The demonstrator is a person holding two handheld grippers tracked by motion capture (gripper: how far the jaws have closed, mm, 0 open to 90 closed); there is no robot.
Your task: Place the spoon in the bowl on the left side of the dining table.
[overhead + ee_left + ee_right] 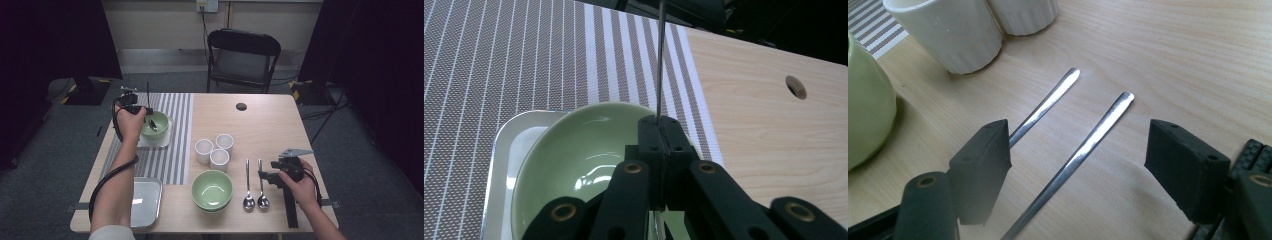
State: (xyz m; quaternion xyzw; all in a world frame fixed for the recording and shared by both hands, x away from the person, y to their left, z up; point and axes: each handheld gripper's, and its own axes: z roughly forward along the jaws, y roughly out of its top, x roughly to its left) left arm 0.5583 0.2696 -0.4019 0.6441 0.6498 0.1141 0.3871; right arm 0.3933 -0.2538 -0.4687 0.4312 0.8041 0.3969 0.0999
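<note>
My left gripper [148, 111] is shut on a thin metal spoon [152, 125], whose bowl end hangs inside a green bowl [161, 120]. That bowl sits on a small metal tray [142, 141]. In the left gripper view the jaws [663, 125] pinch the spoon handle [660, 60] above the green bowl [584, 150]. My right gripper [266, 176] stands open beside two spoons [248, 200] lying on the table. In the right gripper view its open jaws [1080, 139] straddle both spoon handles [1098, 130] without touching them.
Three white cups [214, 149] stand mid-table, with a stack of green bowls [212, 190] in front of them. A second metal tray [146, 200] lies on the front left. A striped placemat [172, 150] covers the left half. A black chair [242, 57] stands behind the table.
</note>
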